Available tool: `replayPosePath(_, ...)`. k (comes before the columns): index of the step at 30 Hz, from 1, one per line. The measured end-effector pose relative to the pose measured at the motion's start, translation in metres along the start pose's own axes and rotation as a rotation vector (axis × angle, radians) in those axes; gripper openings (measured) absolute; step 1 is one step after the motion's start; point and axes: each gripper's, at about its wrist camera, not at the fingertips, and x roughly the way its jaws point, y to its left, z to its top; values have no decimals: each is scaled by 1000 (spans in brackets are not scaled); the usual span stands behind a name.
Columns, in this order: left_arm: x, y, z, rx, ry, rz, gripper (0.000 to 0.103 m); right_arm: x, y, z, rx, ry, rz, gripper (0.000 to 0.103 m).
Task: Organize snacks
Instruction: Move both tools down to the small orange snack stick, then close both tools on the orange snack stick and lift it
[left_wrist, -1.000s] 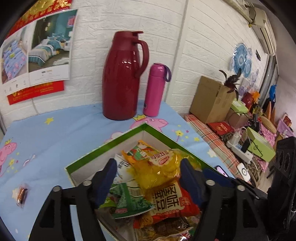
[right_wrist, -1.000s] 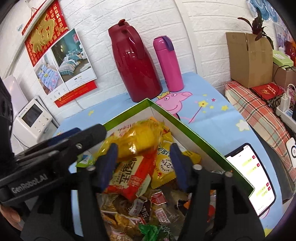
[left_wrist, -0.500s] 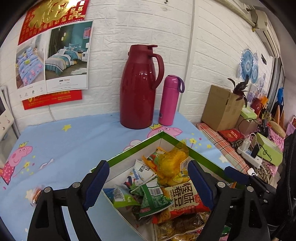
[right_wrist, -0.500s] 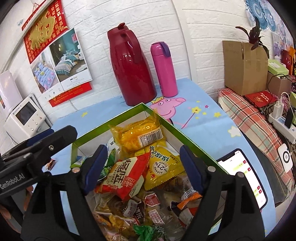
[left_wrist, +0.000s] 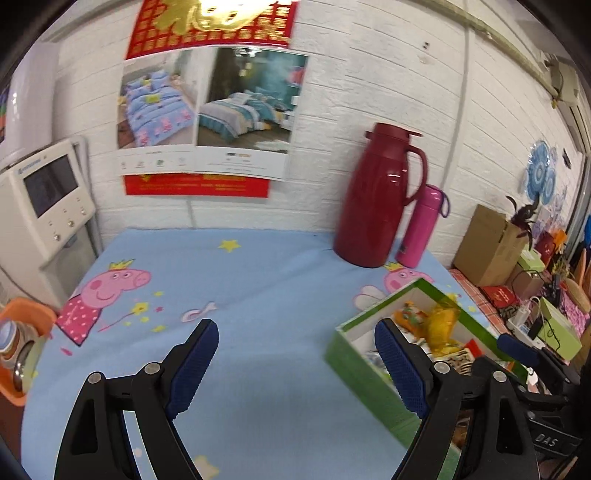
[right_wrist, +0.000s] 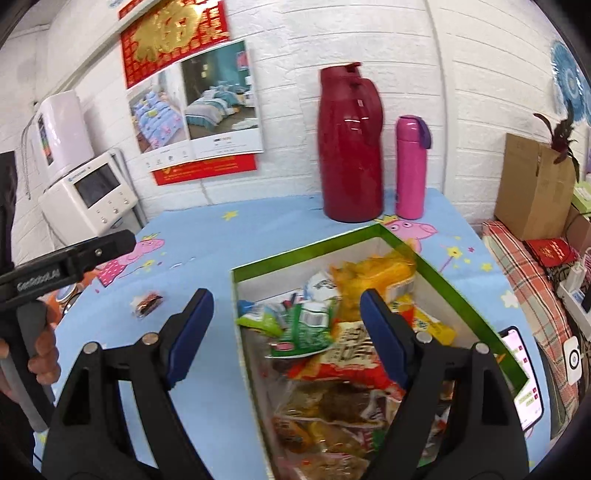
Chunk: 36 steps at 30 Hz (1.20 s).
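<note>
White brick wall at the back, with a blue cartoon-pig tablecloth covering the whole table. Far left in the left wrist view you can see an orange basket hanging off the table edge, and behind it a white machine with a little screen. On the wall there's a bedding poster with red and gold paper above it.

The left gripper is spread wide with nothing between its blue pads, just bare cloth under it. The right wrist view catches a hand around its handle at the left edge.

Moving right, 1 small dark wrapped candy sits alone on the cloth, just left of the box and apart from it. The right gripper is also wide and holding nothing, hovering over the near-left corner of the green box. The box is white inside and stuffed with snack packs: a green packet, a yellow bag toward the back, a red and white packet in the middle, plus a pile of smaller wrappers nearer the camera.

Behind the box stand a dark red jug and a pink bottle, close together. A phone lies at the box's right side, and a cardboard box sits off the table further right.
</note>
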Motion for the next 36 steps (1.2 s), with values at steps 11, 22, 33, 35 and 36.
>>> replayPosePath(11, 36, 143, -43, -218, 171, -37, 75, 105, 110, -36, -38, 234, 298, 81)
replayPosePath(22, 77, 149, -73, -139, 269, -146, 47, 190, 118, -22, 148, 389, 374, 60)
replayPosePath(33, 94, 139, -80, -23, 259, -104, 31, 234, 152, -20, 102, 449, 348, 32)
replayPosePath(35, 95, 142, -79, -45, 265, -133, 25, 231, 152, -22, 119, 446, 380, 23)
replayPosePath(36, 95, 141, -80, -33, 261, -130, 25, 229, 151, -22, 119, 442, 372, 22)
